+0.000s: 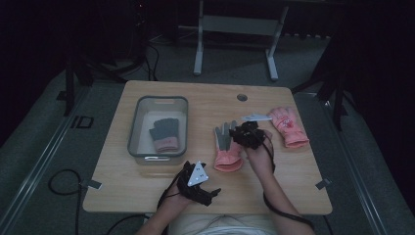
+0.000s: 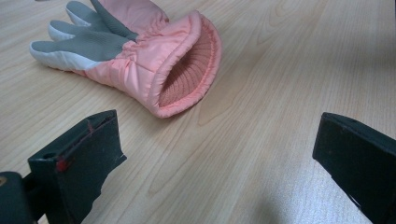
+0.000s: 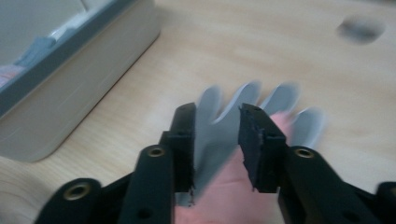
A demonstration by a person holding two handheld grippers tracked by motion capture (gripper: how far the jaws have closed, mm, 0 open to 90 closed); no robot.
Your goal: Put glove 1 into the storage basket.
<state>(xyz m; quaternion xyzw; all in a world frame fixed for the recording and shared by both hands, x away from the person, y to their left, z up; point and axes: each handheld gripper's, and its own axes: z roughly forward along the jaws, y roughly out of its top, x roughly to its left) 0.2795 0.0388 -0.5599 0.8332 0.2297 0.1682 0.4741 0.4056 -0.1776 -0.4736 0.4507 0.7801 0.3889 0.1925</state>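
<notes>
Wooden table [image 1: 147,98] bears a bin [image 1: 134,128] left of the glove [image 1: 226,147]; both grippers' fingers [image 3: 183,135] released.

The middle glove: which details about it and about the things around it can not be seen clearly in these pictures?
- Middle glove, right gripper view: motion blur; whether the right gripper touches it is unclear.
- Same glove, high view: the right gripper covers its fingers' right side.
- Same glove, left gripper view: fingertips cut off by the top edge.
- Glove in the bin, high view: dim and small; right gripper view: blurred and cut off by the left edge.
- Right glove: printed pattern too small.
</notes>
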